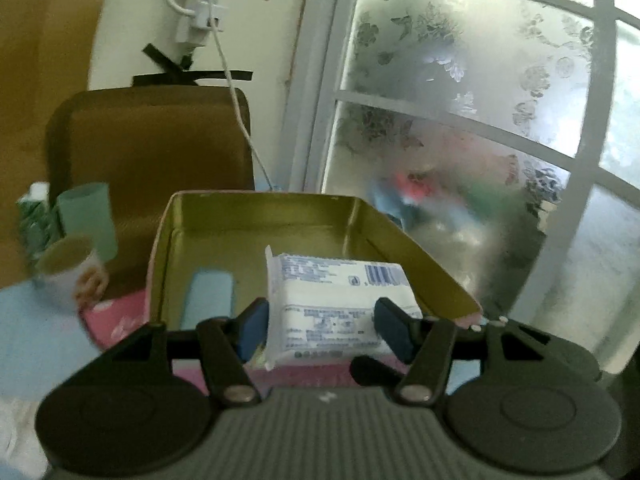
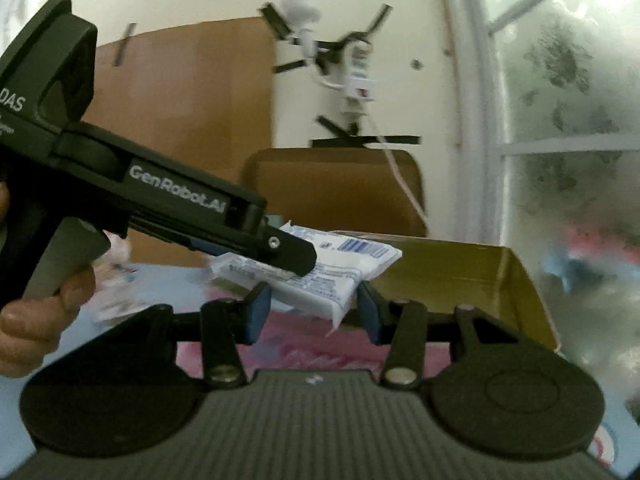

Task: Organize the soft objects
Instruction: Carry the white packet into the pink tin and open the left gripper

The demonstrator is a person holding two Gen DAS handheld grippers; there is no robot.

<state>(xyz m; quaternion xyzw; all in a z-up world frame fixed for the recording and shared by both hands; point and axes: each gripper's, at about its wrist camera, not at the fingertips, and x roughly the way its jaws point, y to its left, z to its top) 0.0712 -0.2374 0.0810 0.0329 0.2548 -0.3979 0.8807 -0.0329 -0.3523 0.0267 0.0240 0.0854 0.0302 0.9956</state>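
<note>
Two grippers meet over one white tissue pack. Left gripper clamps the pack between its blue pads, holding it tilted just above the near edge of an open gold tin, where a pale blue item lies. Right gripper has its jaws parted around the pack's corner; whether they press it is unclear

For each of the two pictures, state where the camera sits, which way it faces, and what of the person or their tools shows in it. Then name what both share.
Left wrist: on the left gripper, facing the open tin and window; its fingers clamp a white tissue pack.
Right wrist: on the right gripper, facing the wall; a hand shows.
Shared: pack, tin, brown case.
</note>
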